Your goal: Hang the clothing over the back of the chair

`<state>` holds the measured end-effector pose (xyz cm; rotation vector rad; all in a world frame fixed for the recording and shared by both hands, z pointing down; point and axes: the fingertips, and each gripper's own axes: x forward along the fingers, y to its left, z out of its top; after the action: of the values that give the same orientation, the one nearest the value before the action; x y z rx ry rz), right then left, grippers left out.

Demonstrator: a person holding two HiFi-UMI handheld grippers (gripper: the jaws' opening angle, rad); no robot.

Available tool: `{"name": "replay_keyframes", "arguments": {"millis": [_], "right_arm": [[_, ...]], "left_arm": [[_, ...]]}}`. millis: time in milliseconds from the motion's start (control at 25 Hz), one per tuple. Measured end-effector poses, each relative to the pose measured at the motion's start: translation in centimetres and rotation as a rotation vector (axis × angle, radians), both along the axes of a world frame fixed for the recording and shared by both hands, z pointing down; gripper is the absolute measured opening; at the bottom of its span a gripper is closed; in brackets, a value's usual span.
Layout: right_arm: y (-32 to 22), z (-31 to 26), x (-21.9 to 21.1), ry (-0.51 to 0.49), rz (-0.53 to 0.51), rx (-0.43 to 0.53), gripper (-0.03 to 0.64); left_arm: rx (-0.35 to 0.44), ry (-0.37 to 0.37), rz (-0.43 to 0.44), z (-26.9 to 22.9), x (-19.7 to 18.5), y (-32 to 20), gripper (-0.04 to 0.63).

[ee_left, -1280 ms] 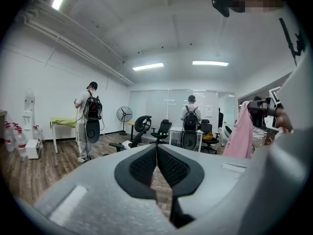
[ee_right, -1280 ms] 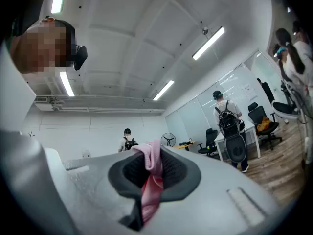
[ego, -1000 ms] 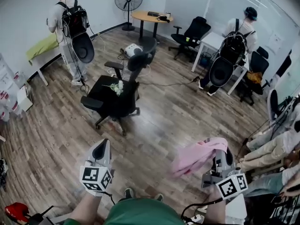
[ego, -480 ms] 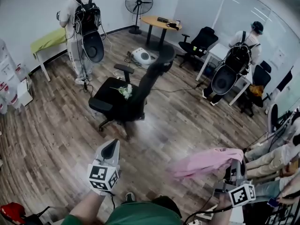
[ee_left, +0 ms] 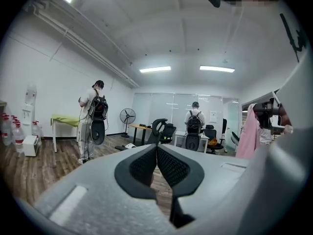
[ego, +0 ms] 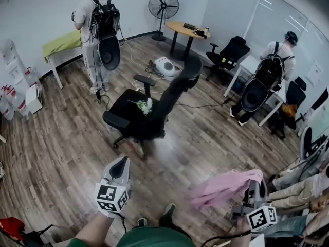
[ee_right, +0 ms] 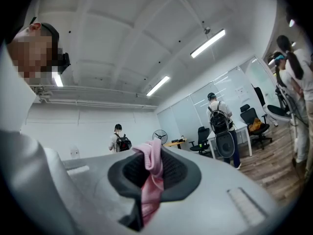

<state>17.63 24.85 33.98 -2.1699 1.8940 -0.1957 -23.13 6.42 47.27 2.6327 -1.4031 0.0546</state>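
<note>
Jaws of right gripper (ego: 254,189) clamped on pink clothing (ego: 221,187); left gripper (ego: 121,164) jaws together, empty; chair (ego: 154,118) ahead.

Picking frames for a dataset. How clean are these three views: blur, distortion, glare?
Head view: heavy fisheye bends the walls, light is even, chair slightly smeared. Left gripper view: dark round vignette, ceiling lights blown out, jaws soft up close. Right gripper view: same vignette, pink garment between the jaws looks soft.

No words or numbers can be read. The left gripper (ego: 121,162) and right gripper (ego: 253,185) carry only black-and-white square markers. Red labels on the bottles (ego: 7,106), far left, are too small to read.
</note>
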Motion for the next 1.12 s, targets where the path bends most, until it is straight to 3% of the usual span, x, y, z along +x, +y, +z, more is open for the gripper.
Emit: {"name": "replay_keyframes", "arguments": {"millis": [560, 920, 1120], "right_arm": [[-9.9, 2.1, 9.8, -0.049, -0.099, -0.024, 0.029], [-15.5, 3.1, 14.4, -0.067, -0.186, -0.035, 0.028], [-17.6, 3.2, 16.3, -0.06, -0.235, -0.031, 0.029]], "left_arm": [[0.012, -0.05, -0.091, -2.1, 8.0, -5.1, 0.012], [0.023, -0.079, -0.209, -2.9, 9.9, -6.6, 0.012], [0.016, -0.085, -0.229, -2.5, 12.0, -6.0, 0.012]]}}
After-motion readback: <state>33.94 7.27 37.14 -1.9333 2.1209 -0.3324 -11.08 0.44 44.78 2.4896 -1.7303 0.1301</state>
